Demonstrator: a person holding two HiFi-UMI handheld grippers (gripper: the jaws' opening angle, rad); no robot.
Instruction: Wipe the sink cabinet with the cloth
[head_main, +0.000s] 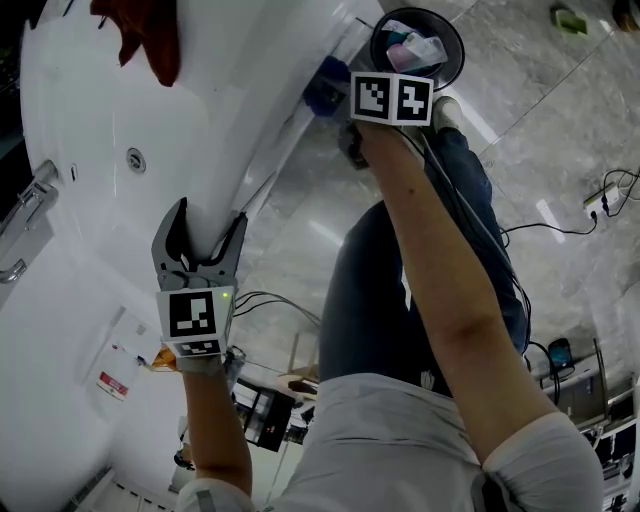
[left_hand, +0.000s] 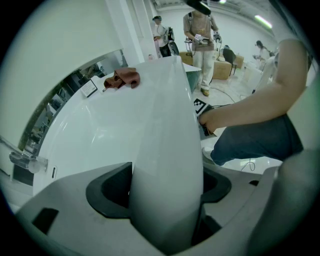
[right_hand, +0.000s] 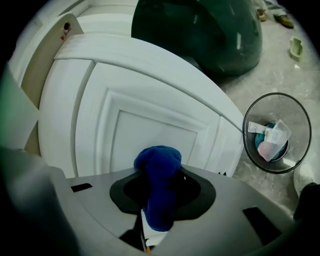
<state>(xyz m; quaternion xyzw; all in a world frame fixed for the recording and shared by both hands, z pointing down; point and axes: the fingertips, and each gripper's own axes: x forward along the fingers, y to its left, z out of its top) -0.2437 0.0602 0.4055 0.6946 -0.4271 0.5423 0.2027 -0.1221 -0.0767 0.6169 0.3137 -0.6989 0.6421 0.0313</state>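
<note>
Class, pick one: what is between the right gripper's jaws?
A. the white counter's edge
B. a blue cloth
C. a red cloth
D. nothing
B: the right gripper view shows the right gripper with its jaws pinching a blue cloth in front of the white cabinet door. The counter edge sits in the left gripper instead.
</note>
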